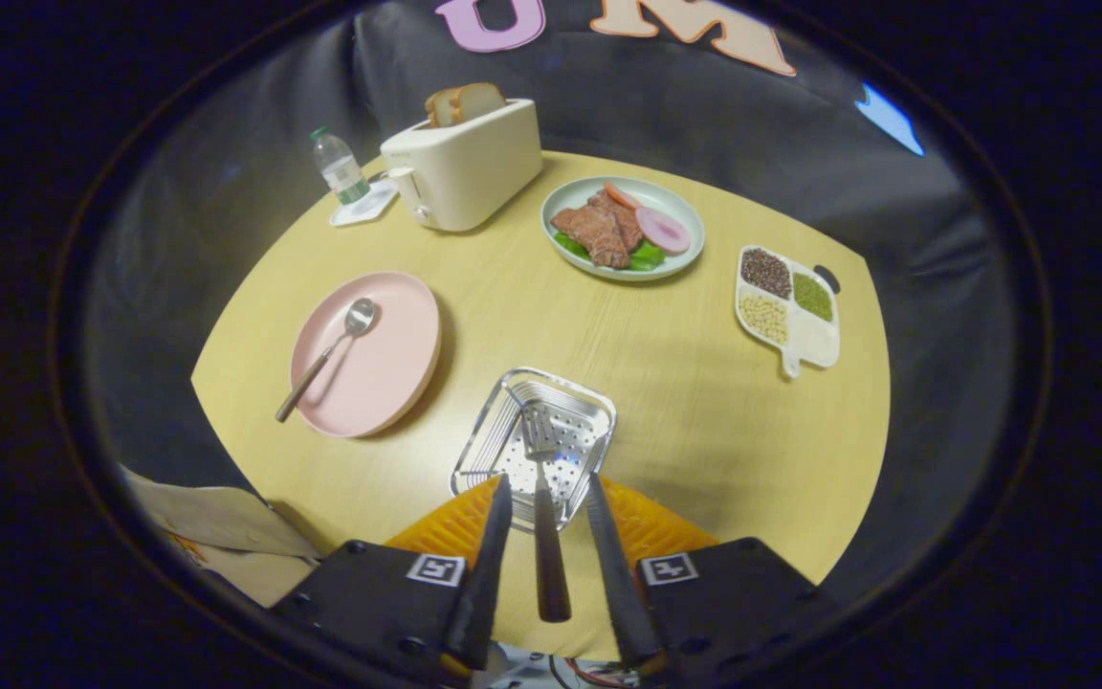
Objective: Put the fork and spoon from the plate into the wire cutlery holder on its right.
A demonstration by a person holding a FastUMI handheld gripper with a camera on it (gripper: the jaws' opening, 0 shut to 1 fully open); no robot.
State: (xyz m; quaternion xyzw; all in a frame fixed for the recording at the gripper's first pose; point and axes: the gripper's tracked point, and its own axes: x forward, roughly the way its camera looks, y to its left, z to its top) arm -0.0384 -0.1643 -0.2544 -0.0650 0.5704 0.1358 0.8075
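Note:
The wire cutlery holder [582, 407] stands on the yellow table just ahead of my fingers. The fork [544, 517] leans in it, tines down inside the basket and its dark handle rising back between my fingers. My gripper [549, 484] is open: a gap shows on each side of the handle, and neither finger presses on it. To the left of the holder sits the pink plate [388, 368]. The spoon [326, 356] lies on it, bowl pointing away and handle reaching over the plate's near-left rim.
An orange mat [651, 526] lies under the holder's near side. Beyond it are a plate of food [623, 228], a white toaster with bread [465, 163], a water bottle [339, 167] and a divided dish of beans [788, 308] at the right. Beige paper [216, 522] hangs off the table's near-left edge.

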